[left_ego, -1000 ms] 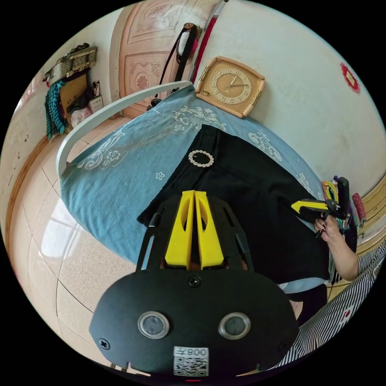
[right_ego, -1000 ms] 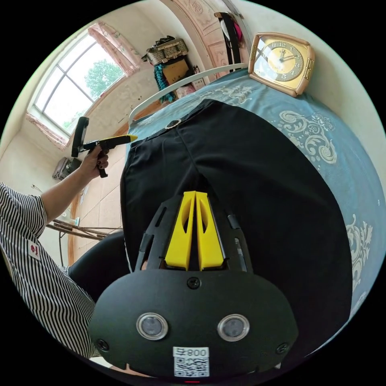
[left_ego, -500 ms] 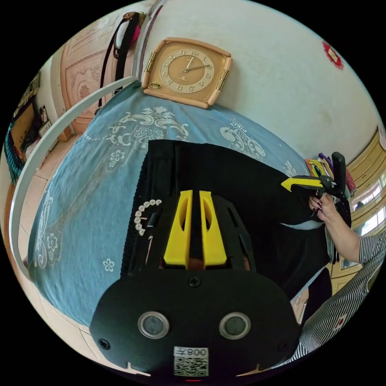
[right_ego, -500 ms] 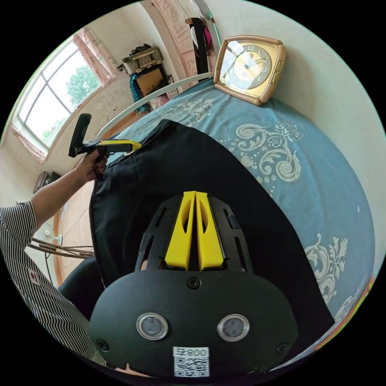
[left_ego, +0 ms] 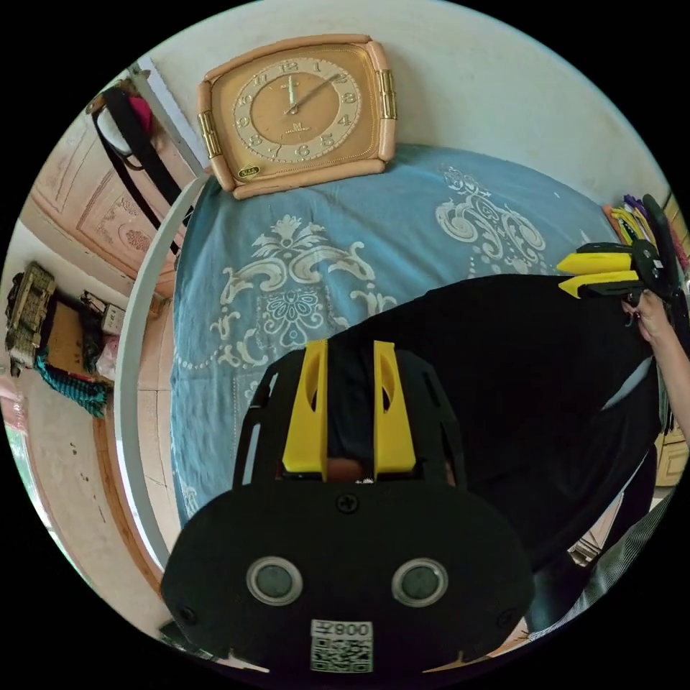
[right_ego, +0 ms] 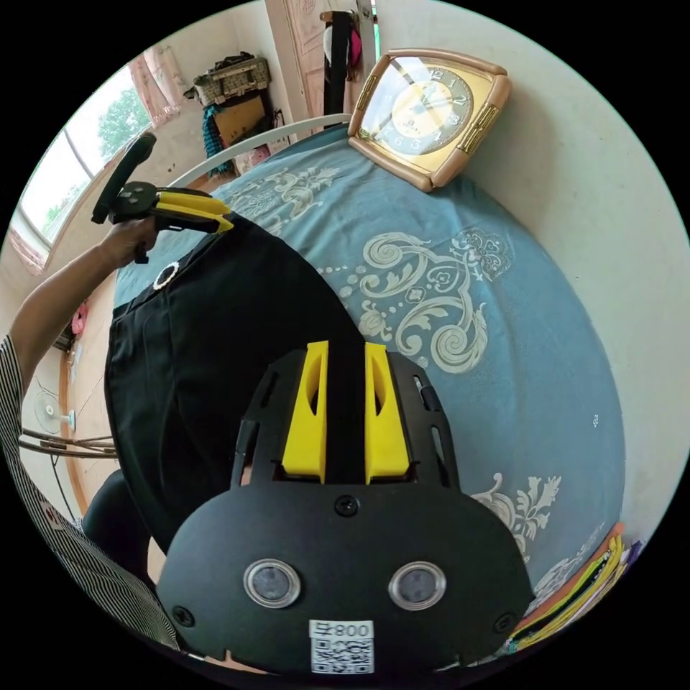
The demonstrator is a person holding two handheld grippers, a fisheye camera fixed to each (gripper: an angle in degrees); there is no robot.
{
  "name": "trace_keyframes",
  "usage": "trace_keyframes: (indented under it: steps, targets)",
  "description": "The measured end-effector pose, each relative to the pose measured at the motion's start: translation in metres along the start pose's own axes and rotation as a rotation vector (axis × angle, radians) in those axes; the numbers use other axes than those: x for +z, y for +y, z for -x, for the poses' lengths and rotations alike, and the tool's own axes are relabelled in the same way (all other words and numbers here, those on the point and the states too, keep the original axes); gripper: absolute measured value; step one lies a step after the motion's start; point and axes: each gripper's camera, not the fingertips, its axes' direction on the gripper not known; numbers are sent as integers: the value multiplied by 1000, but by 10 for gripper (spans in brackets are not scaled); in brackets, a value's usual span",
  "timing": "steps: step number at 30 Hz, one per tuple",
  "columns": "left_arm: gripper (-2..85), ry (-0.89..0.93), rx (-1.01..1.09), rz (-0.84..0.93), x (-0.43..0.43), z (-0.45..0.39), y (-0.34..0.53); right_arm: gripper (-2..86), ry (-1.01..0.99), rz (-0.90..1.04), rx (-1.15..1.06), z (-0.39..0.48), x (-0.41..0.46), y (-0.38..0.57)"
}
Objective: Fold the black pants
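Both jaws parted since before; left gripper point(left_ego: 348, 352), right gripper point(right_ego: 345, 352) over black pants point(right_ego: 237, 323).

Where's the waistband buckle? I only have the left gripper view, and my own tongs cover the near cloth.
Observer: The ring buckle lies face up on the black pants, beside the waistband edge, just below your left tongs.
Operator: Are those tongs on the cloth?
Observer: In the right gripper view their jaws stand apart, with the tips at the waistband corner where it meets the blue bedspread. I cannot tell whether they touch.
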Motion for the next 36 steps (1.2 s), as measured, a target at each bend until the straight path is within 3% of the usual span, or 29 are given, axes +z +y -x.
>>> trace_keyframes:
  steps: [6, 10, 17, 28, 36]
  targets:
    - [104, -34, 126, 164, 30, -2, -63, 83, 48, 91, -16, -6, 19, -13]
    - [65, 102, 141, 167, 31, 12, -82, 74, 42, 61, -23, -9, 8, -15]
    - [22, 14, 148, 152, 9, 10, -89, 15, -12, 68, 36, -29, -20, -30]
    - [14, 36, 119, 4, -87, 33, -40, 2, -10, -1, 12, -6, -128, -22]
    - [14, 65, 95, -41, -151, 45, 35, 1, -17, -93, -31, 68, -237, 15]
